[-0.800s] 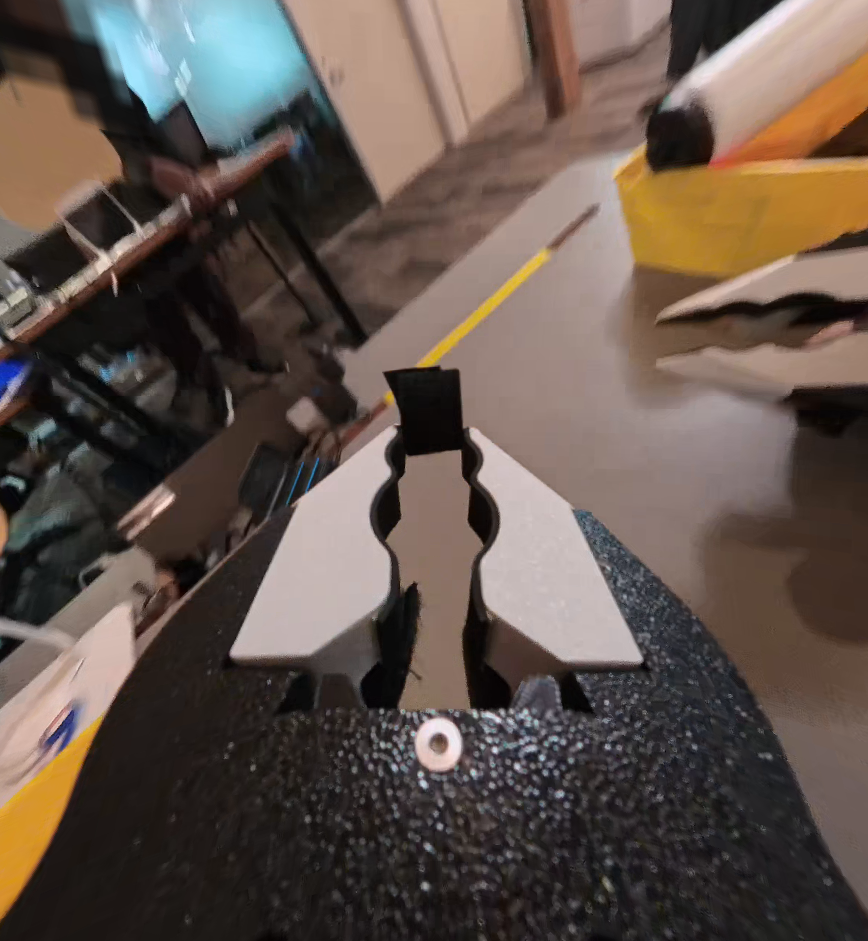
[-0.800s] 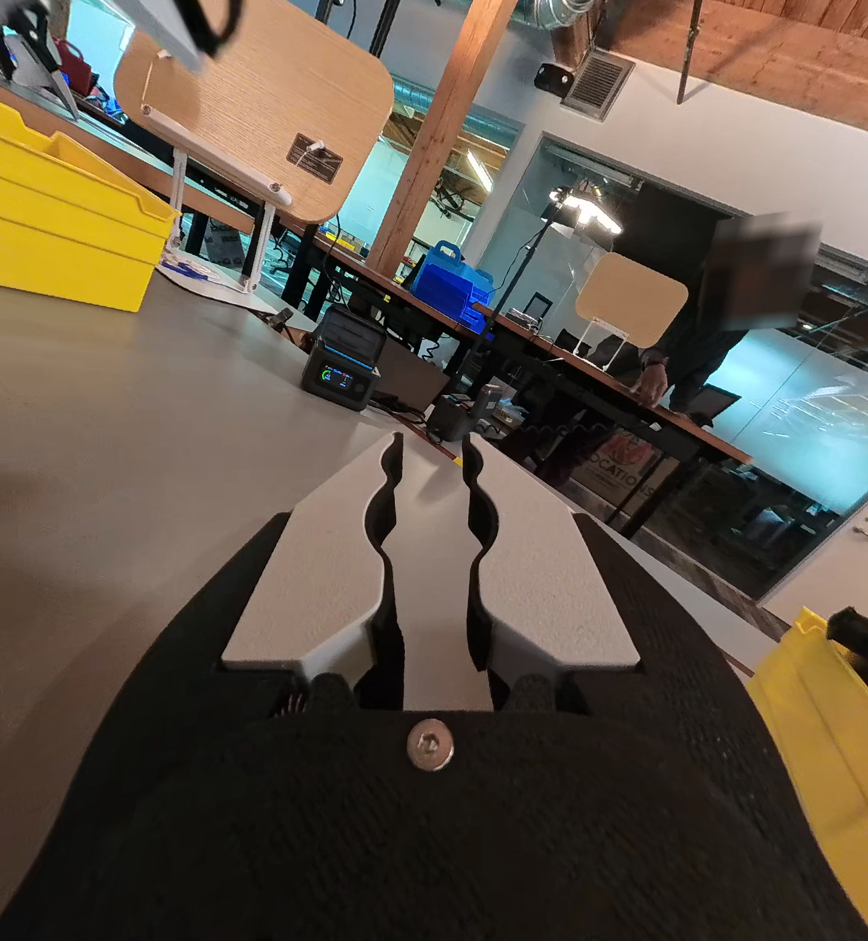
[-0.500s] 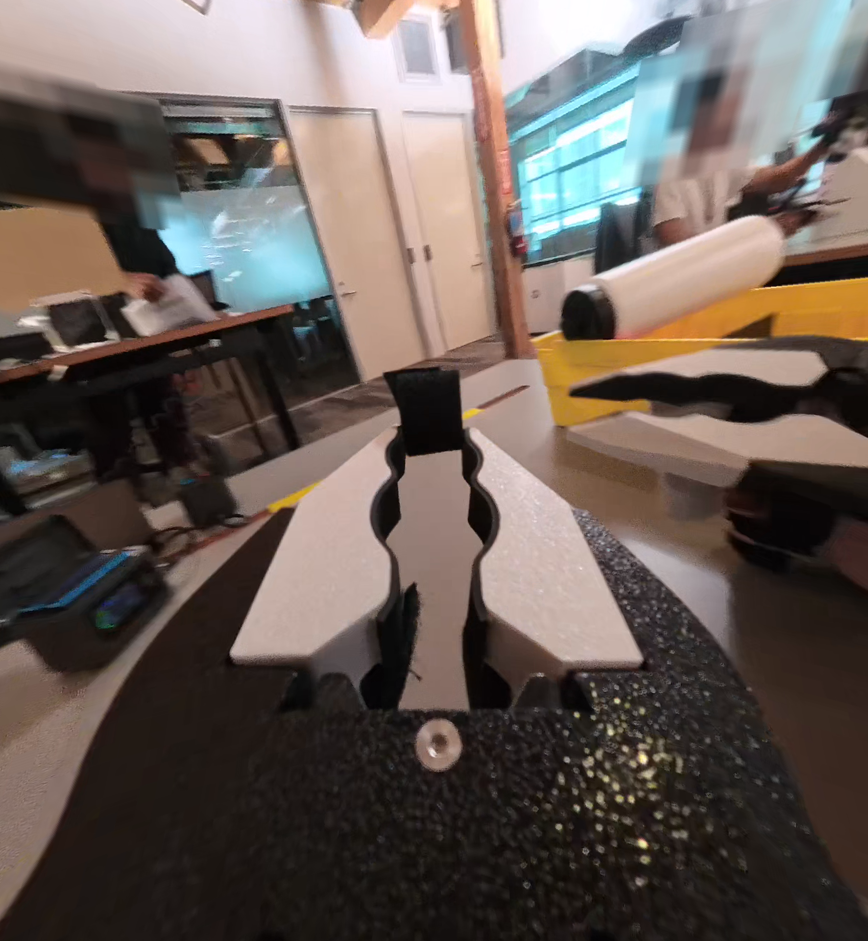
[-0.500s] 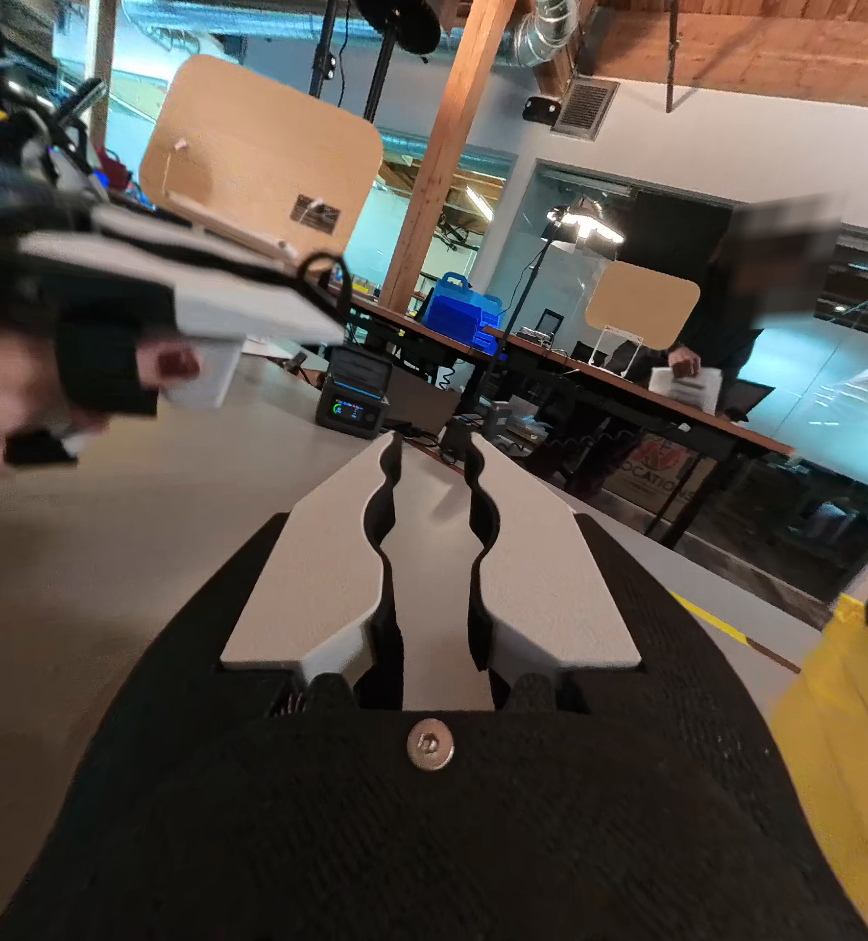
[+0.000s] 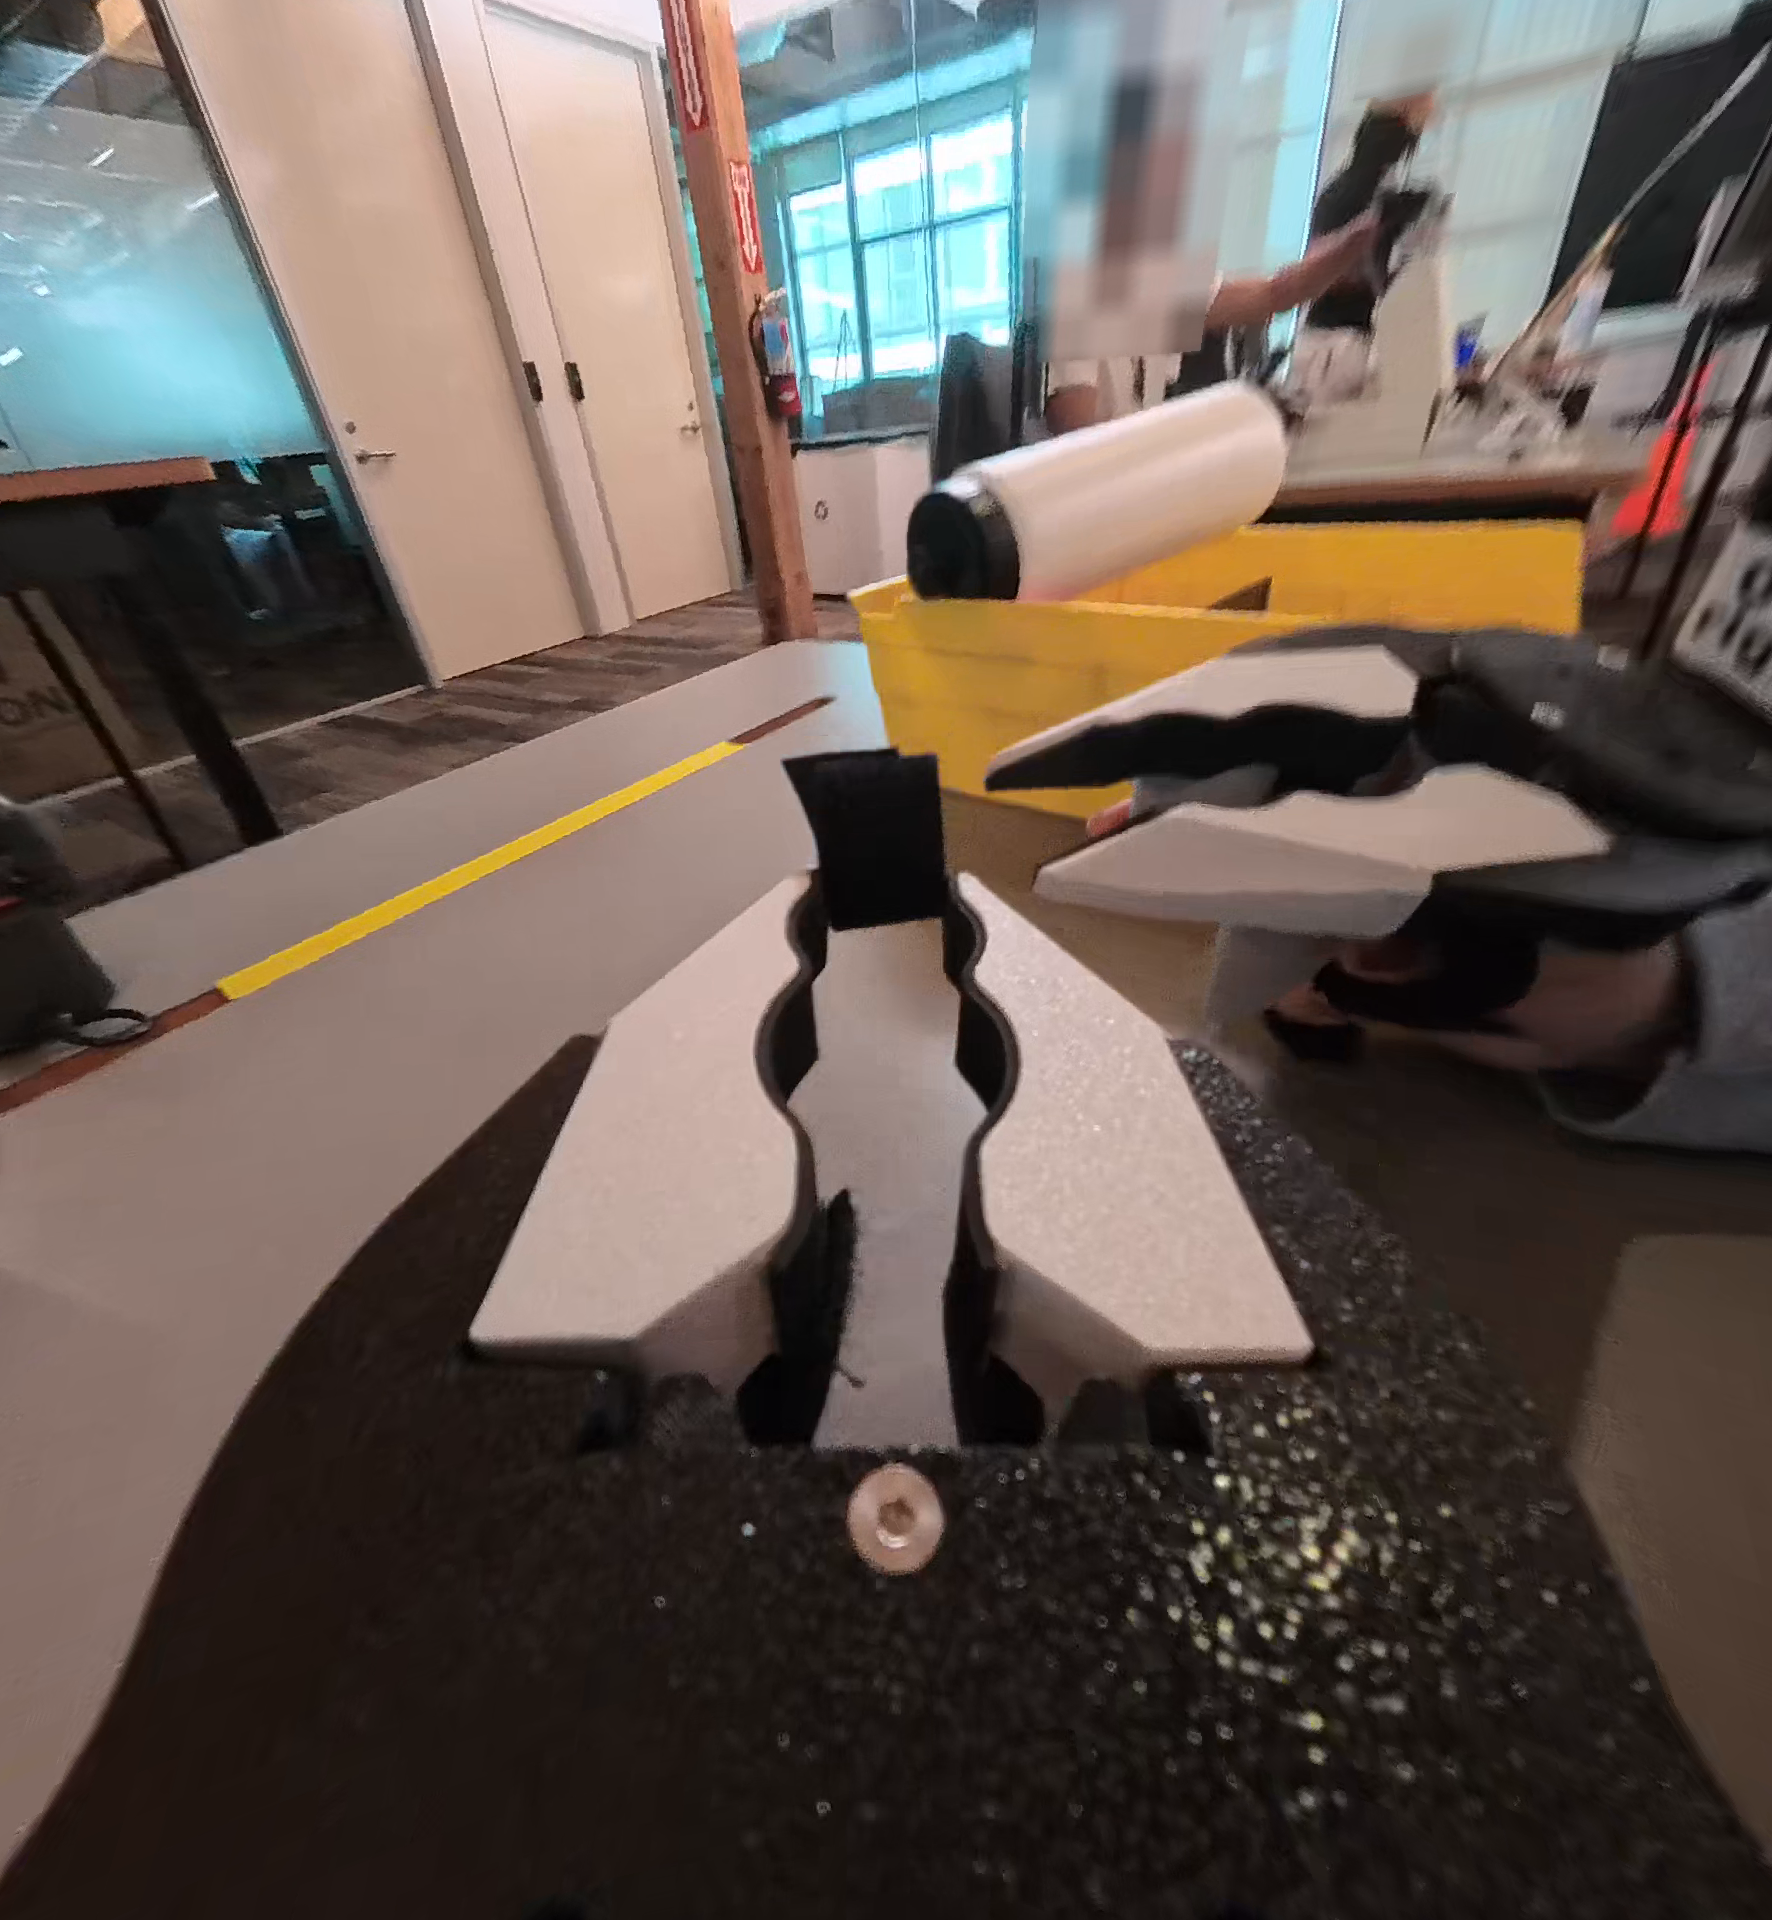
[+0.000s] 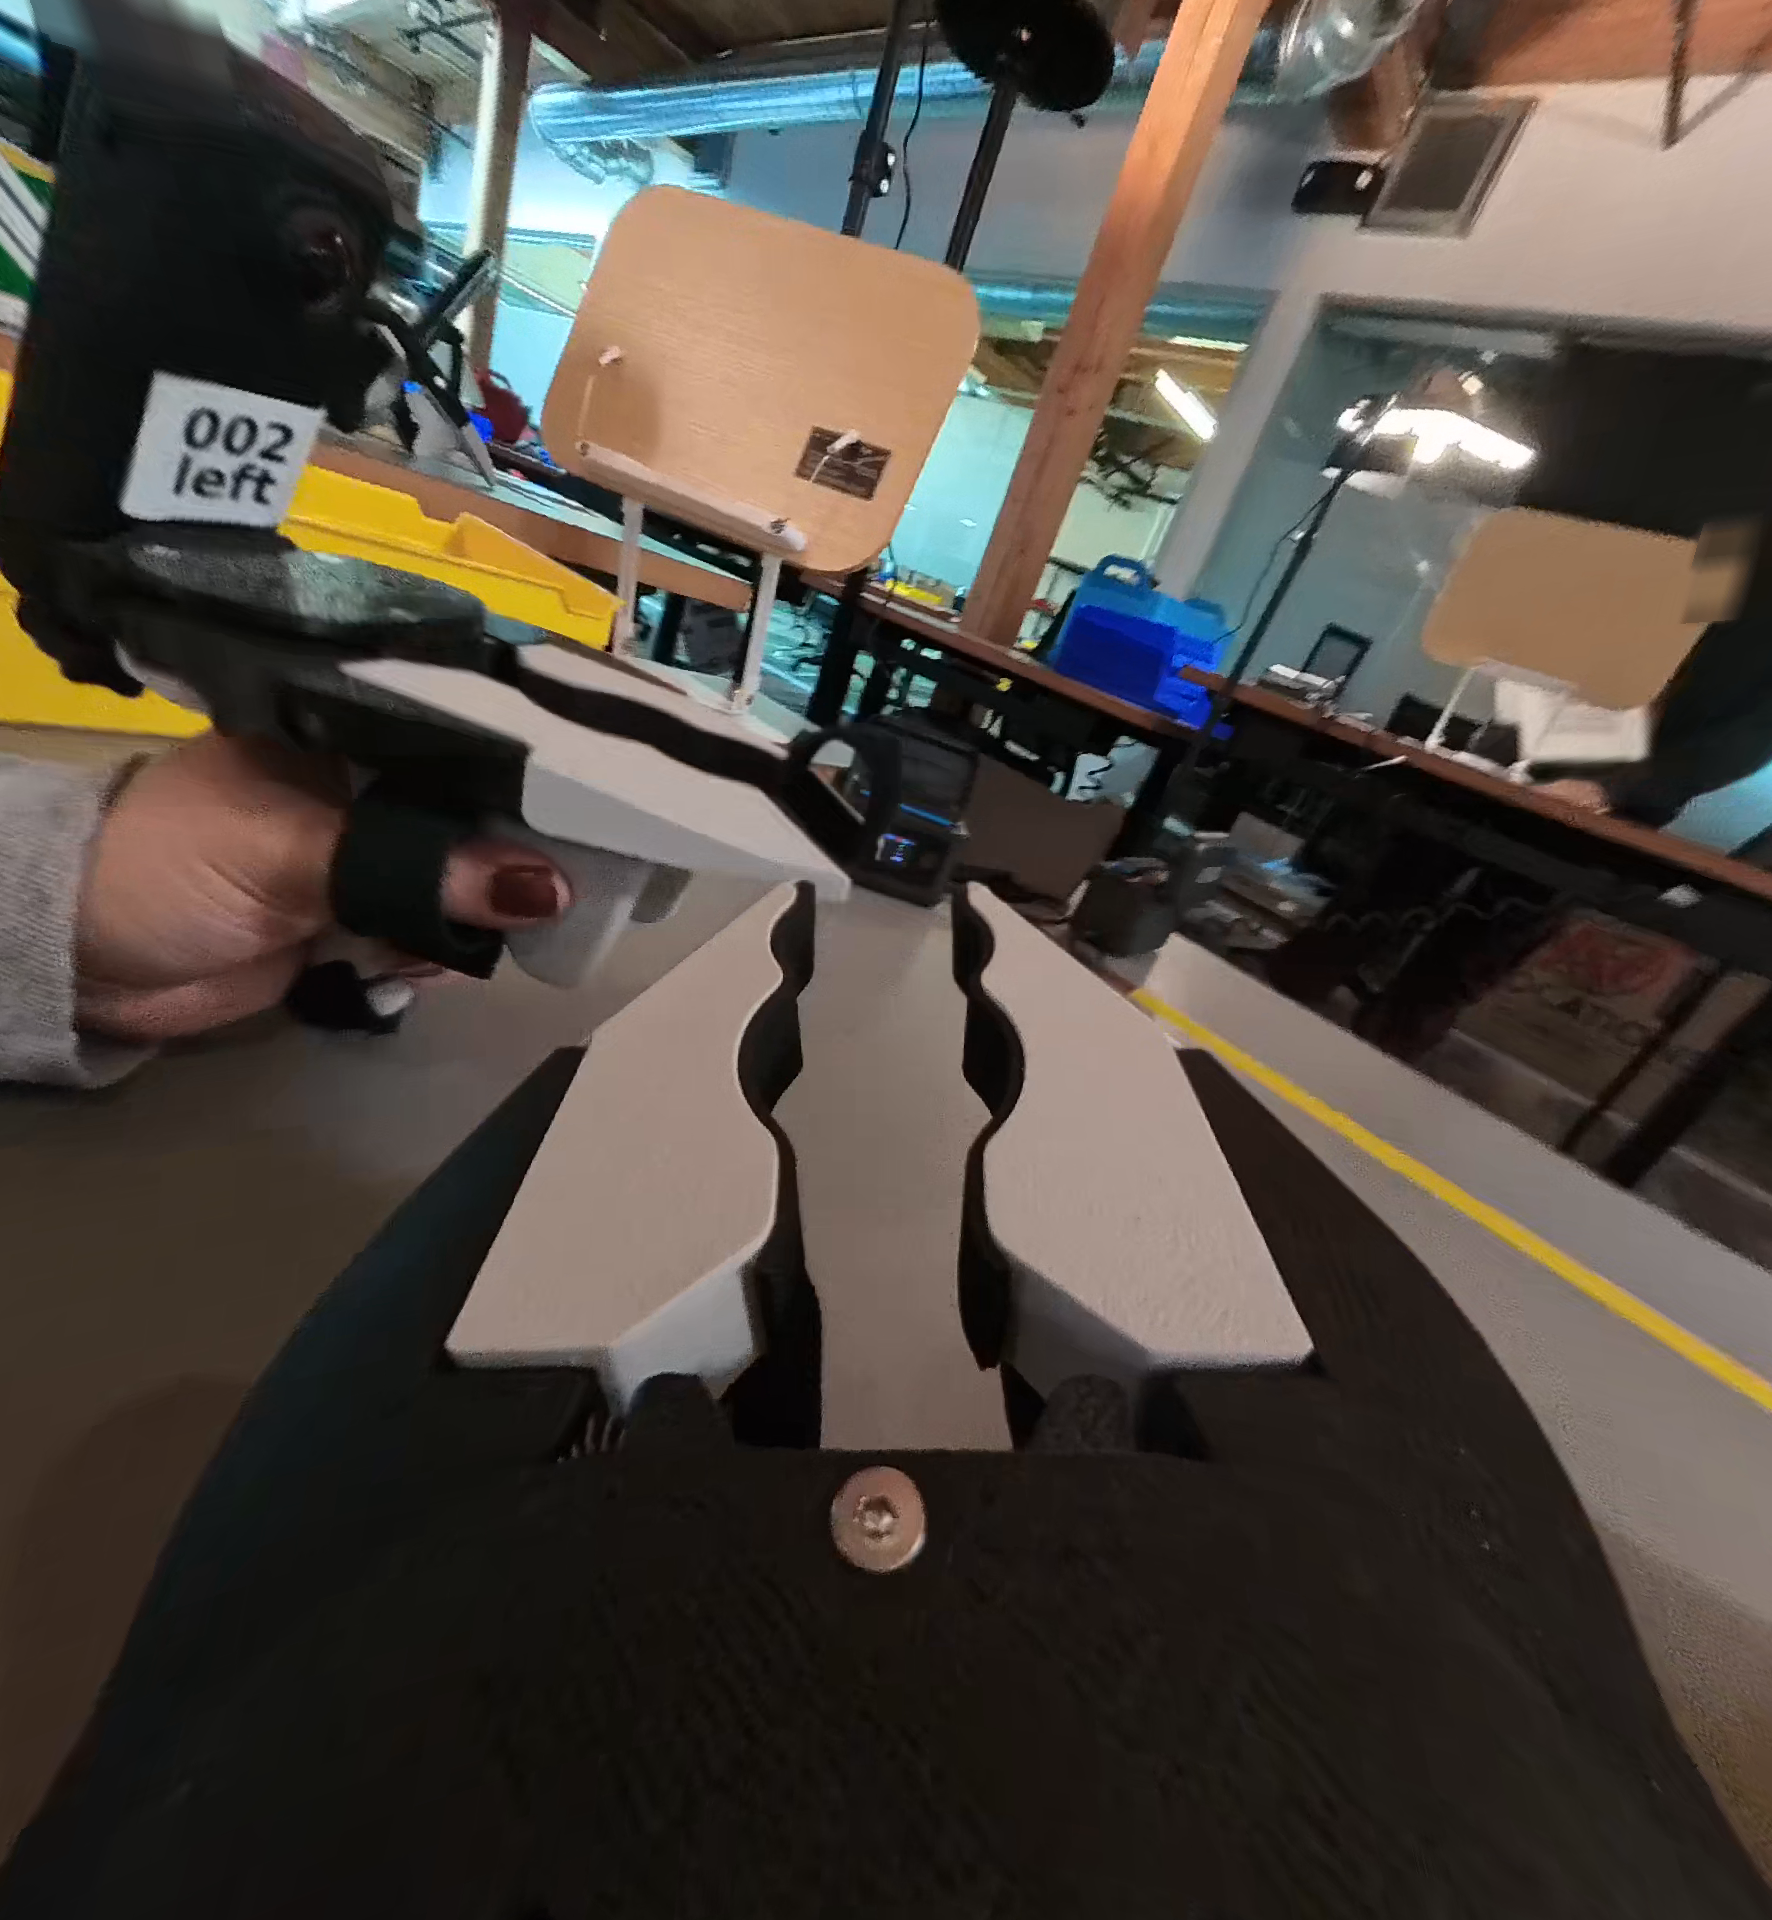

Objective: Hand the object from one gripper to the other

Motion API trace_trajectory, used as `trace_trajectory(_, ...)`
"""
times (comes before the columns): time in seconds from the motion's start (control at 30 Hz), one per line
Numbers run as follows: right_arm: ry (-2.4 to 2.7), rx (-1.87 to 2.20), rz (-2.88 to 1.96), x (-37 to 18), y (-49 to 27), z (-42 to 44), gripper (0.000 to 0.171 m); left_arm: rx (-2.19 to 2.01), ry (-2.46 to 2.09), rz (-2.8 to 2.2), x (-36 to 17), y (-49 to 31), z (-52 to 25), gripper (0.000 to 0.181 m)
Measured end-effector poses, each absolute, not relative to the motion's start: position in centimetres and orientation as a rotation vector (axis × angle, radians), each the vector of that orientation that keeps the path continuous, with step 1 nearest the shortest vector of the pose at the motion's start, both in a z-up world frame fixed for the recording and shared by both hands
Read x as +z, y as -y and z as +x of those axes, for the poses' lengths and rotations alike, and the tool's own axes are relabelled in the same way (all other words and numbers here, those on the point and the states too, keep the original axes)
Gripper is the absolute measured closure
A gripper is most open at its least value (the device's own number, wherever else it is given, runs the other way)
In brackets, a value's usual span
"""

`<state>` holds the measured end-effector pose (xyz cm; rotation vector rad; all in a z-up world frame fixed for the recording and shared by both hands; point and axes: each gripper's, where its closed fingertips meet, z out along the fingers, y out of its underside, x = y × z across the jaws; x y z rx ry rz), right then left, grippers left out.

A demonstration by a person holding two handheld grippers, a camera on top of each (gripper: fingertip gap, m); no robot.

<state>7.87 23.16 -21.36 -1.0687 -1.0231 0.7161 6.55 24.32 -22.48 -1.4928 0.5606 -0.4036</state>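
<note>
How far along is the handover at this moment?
Done: the left gripper holds the black strap at its fingertips. In hand: the right gripper is alongside, jaws apart and empty, not touching the strap. Left: the right gripper's grasp, then the left's release.

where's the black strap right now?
Left wrist view, centre: the black strap is pinched at the left tool's fingertips, with the right tool close on its right.

An open-plan lab workspace: long wooden workbenches (image 6: 1433, 748) crowded with gear, yellow bins (image 5: 1152, 644), a light stand (image 6: 1308, 561), exposed timber beams (image 6: 1100, 301) and ductwork, glass-walled rooms (image 5: 82, 301), and a grey counter (image 5: 342, 1039) striped with yellow tape (image 5: 477, 868).
</note>
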Motion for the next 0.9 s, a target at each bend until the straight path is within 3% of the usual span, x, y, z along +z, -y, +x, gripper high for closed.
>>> trace_trajectory(0.27, 0.986, 0.948, -1.221, -21.7, -23.4, 8.4, 0.149, -0.214, -0.796, -1.481, -23.9, -23.6, 9.0, 0.162)
trace_trajectory(0.43, 1.054, 0.974, -1.253, -22.4, -23.0, 8.2, 0.165, -0.243, -0.802, -1.484, -24.0, -23.4, 9.3, 0.162)
trace_trajectory(0.7, 1.258, 0.456, -0.989, -22.7, -23.5, 9.3, 0.171, -0.527, -0.723, -1.532, -23.8, -23.0, 9.7, 0.145)
trace_trajectory(0.8, 1.272, 0.308, -0.85, -22.0, -23.0, 9.6, 0.171, -0.752, -0.748, -1.52, -23.4, -21.6, 10.8, 0.164)
trace_trajectory(0.9, 1.264, 0.304, -0.79, -21.5, -22.5, 9.7, 0.171, -0.974, -0.695, -1.511, -22.7, -21.0, 10.9, 0.162)
